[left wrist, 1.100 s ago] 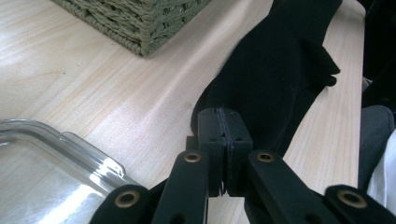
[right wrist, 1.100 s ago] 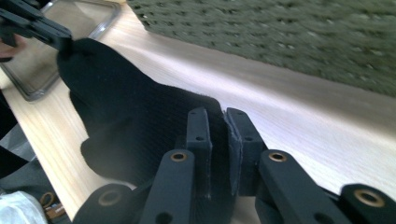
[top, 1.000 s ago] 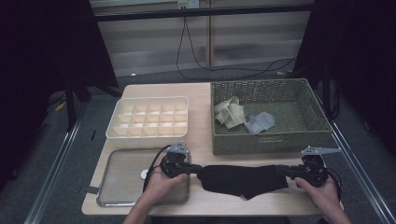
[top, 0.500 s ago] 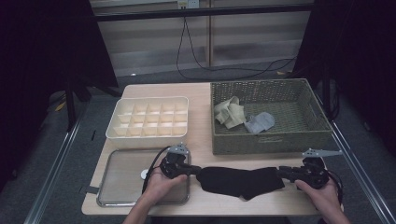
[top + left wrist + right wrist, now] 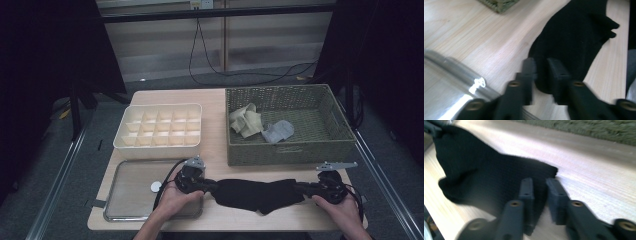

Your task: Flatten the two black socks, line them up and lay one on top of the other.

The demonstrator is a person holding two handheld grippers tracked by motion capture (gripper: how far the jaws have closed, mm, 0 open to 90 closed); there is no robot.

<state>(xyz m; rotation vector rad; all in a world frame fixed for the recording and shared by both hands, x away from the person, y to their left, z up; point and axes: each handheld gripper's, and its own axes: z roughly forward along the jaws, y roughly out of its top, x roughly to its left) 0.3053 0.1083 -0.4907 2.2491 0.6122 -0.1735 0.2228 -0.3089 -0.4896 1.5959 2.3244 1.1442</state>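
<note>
- Compartment box (image 5: 159,126) sits left of centre, with the basket (image 5: 290,150) to its right.
- Tray (image 5: 131,200) lies at lower left, below the box.
- Sock (image 5: 257,194) lies along the bottom centre, between left gripper (image 5: 207,185) and right gripper (image 5: 305,188).

No text, label, brand, number or sign can be read anywhere in these views, neither on the compartment box (image 5: 159,125), the woven basket (image 5: 290,147), the metal tray (image 5: 131,200), nor on the wooden counter (image 5: 215,150).

high: above, facing forward-down | tongs cams: close, low — all share black cloth (image 5: 257,194) on table (image 5: 215,150)
</note>
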